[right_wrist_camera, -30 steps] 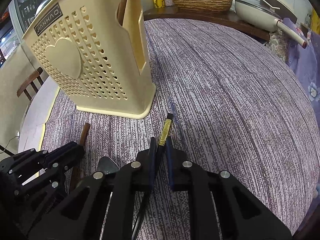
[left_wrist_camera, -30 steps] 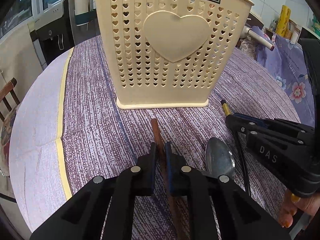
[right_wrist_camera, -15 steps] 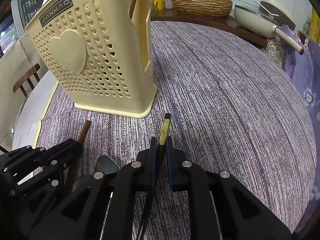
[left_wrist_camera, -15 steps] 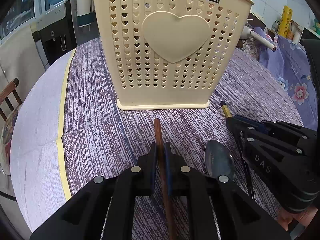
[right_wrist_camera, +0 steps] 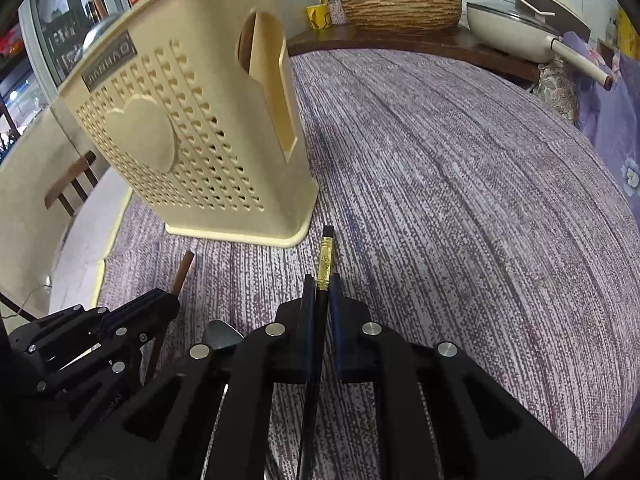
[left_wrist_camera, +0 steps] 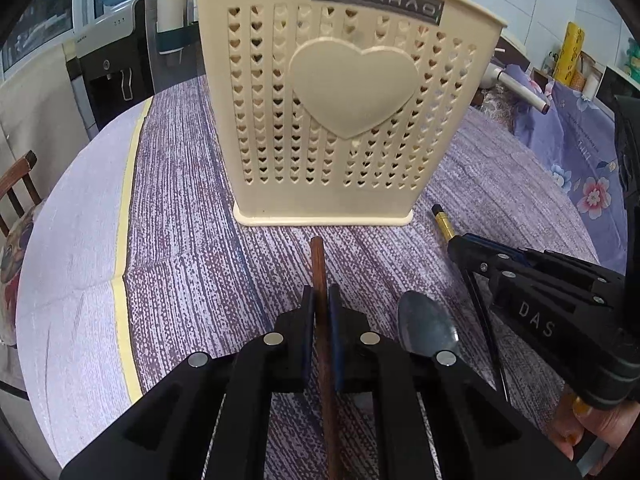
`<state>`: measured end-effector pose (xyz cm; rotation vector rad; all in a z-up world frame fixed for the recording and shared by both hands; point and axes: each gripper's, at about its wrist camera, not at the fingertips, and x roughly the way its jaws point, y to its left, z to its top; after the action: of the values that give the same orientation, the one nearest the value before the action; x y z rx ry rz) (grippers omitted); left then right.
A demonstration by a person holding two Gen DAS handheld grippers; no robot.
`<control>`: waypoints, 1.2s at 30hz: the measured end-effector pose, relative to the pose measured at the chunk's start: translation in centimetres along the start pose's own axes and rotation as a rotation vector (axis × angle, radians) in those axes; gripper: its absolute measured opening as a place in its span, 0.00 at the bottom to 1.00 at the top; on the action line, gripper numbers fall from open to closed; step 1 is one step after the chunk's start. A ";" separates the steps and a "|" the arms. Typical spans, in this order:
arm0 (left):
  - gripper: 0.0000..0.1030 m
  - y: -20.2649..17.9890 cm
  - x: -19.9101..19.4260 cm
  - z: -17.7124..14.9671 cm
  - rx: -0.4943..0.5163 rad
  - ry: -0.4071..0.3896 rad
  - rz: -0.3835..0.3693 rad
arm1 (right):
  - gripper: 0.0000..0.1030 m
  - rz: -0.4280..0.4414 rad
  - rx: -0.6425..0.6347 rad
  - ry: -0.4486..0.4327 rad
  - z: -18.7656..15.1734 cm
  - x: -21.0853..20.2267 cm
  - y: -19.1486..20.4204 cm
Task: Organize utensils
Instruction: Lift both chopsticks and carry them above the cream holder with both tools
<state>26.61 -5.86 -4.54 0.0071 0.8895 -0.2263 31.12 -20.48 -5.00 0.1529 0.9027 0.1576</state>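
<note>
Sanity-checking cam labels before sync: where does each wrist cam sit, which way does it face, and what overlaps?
Left wrist: on the left gripper, facing the heart front of the cream utensil holder; own fingers shut on a brown chopstick, right gripper and the person's hand at right.
Right wrist: on the right gripper, facing the holder's corner and purple tablecloth; own fingers shut on a black gold-banded chopstick, left gripper at left.
Shared: holder, both chopsticks, metal spoon, tablecloth.

Behind your table's purple striped cloth (right_wrist_camera: 460, 168) a woven basket (right_wrist_camera: 401, 9) sits on a wooden counter beside a white pan (right_wrist_camera: 508, 32). Far left you have a wooden chair (left_wrist_camera: 18, 184) and what looks like a water dispenser (left_wrist_camera: 108, 72).
</note>
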 end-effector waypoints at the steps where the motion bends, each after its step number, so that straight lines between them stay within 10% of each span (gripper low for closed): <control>1: 0.08 0.0 -0.3 0.0 -0.003 -0.009 -0.007 | 0.08 0.015 0.005 -0.013 0.1 -0.4 -0.2; 18: 0.08 1.3 -10.0 1.6 -0.061 -0.240 -0.115 | 0.08 0.278 0.056 -0.280 1.3 -11.6 -2.8; 36: 0.08 0.8 -15.5 1.6 -0.030 -0.384 -0.141 | 0.08 0.314 -0.113 -0.404 0.6 -18.8 -1.0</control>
<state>18.62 -2.23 8.37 -0.1237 0.5105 -0.3335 20.22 -25.23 9.55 0.2119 0.4614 0.4527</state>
